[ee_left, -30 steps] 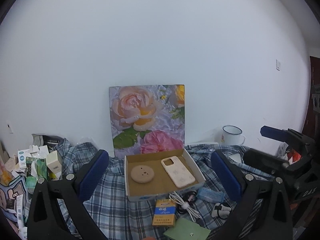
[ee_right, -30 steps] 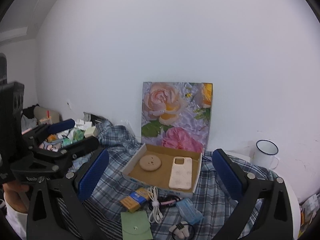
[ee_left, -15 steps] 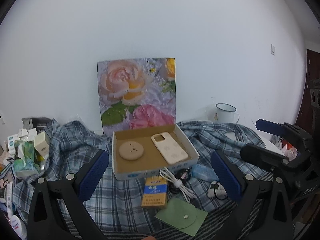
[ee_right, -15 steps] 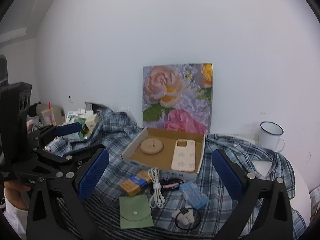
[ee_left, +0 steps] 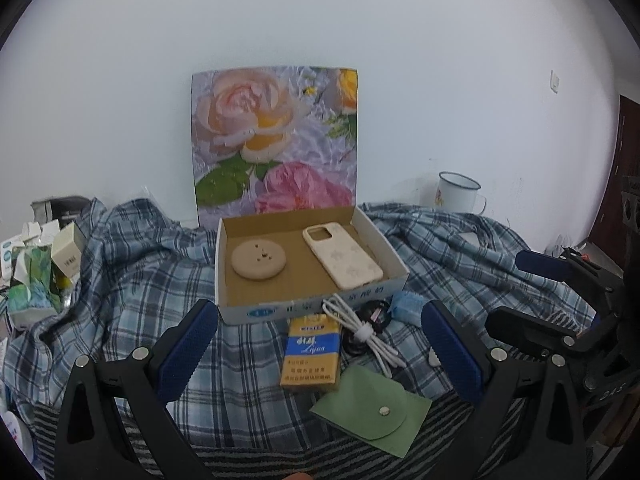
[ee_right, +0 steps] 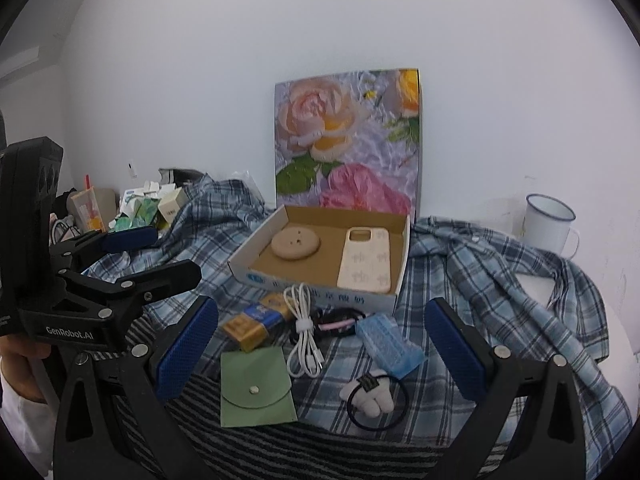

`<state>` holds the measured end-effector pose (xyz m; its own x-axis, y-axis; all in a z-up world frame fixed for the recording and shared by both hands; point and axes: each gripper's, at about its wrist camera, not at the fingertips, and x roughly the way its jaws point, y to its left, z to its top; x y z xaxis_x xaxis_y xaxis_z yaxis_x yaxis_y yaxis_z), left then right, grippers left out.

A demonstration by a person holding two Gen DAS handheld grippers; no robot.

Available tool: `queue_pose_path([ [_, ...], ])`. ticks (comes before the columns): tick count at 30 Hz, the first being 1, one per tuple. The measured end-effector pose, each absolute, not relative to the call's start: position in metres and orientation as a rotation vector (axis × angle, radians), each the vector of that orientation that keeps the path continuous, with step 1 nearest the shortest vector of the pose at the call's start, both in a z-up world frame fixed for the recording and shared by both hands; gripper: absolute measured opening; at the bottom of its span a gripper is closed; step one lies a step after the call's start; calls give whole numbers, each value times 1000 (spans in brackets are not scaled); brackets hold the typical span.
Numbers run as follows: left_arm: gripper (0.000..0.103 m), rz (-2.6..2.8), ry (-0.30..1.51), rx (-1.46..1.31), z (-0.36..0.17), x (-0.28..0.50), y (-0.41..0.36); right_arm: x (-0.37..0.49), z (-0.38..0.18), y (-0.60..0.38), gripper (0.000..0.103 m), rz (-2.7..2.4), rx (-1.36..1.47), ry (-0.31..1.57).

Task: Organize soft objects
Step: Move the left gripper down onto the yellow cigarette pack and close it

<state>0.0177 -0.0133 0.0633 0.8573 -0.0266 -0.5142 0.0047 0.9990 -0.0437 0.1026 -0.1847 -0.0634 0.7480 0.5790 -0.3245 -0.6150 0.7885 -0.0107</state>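
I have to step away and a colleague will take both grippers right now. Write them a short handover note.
Left gripper: open, holding nothing, above the plaid cloth.
Right gripper: open, holding nothing.
Cardboard box: already holds the round beige pad and the phone case.
Lying loose in front of the box: green pouch, white cable, blue packet, hair tie with white charm, yellow-blue pack.
Left to do: nothing is gripped yet; the loose soft items probably go into the box.

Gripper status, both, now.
Left gripper: open, holding nothing.
Right gripper: open, holding nothing.
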Motion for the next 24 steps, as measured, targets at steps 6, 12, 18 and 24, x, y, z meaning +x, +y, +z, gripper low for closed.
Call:
queue_pose_path([
  [6, 103, -18, 589, -46, 46, 24, -12, 109, -78, -182, 103, 668, -129, 342],
  [12, 103, -28, 633, -45, 31, 32, -12, 116, -90, -178, 103, 654, -152, 375],
  [18, 103, -36, 677, -47, 15, 41, -12, 126, -100, -180, 103, 646, -155, 405],
  [24, 103, -40, 741, -113, -6, 50, -3, 141, -112, -190, 103, 640, -118, 454],
])
